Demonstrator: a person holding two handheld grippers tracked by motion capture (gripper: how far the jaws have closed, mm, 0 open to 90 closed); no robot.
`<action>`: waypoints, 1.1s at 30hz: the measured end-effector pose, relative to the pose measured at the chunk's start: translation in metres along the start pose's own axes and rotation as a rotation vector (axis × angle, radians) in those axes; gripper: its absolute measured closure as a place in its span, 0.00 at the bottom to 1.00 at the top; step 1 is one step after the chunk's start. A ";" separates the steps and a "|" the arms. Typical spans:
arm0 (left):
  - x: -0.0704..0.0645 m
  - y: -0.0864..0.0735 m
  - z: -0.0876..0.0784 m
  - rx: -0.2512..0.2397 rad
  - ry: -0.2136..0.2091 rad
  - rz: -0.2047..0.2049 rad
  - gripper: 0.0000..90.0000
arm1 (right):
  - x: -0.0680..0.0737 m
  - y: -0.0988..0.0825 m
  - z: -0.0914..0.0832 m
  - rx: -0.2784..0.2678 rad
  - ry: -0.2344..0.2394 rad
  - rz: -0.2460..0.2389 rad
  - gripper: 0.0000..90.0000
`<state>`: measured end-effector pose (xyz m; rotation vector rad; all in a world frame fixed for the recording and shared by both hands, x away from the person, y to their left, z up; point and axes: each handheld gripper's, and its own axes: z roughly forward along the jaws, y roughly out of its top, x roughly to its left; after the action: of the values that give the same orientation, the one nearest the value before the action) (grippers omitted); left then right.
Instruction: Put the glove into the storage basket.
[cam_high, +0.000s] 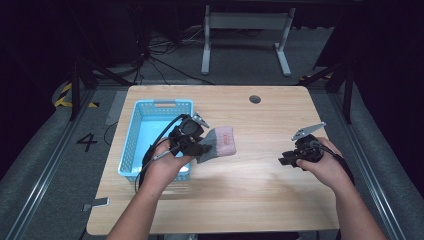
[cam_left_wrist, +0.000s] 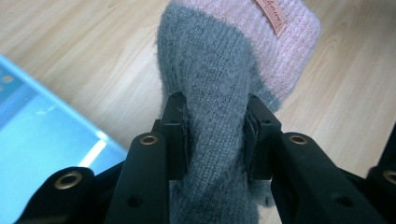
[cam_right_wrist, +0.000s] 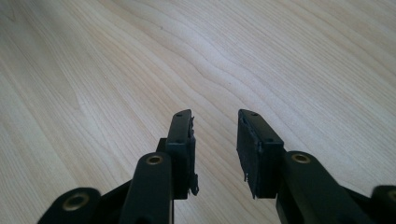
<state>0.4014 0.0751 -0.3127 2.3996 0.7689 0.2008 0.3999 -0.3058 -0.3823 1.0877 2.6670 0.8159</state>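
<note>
L gripper (cam_left_wrist: 217, 135) fingers pinch grey-pink knit sock (cam_left_wrist: 224, 84) mid-frame; soft, light, floppy, so grip bunched middle. R gripper (cam_right_wrist: 215, 149) fingers apart, empty.

Grey-and-pink sock (cam_high: 220, 143), light-blue basket (cam_high: 131, 141)
</note>
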 end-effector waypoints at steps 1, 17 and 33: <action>0.003 0.000 -0.001 0.001 0.009 -0.002 0.74 | 0.000 0.000 0.000 0.001 -0.001 0.001 0.74; 0.064 -0.014 -0.027 -0.022 0.042 -0.050 0.74 | 0.000 -0.021 -0.009 0.002 -0.028 0.054 0.74; 0.116 -0.020 -0.038 -0.020 0.041 -0.089 0.74 | 0.000 -0.036 -0.013 0.011 -0.045 0.088 0.74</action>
<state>0.4746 0.1736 -0.2984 2.3430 0.8867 0.2208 0.3742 -0.3326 -0.3901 1.2193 2.6062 0.7823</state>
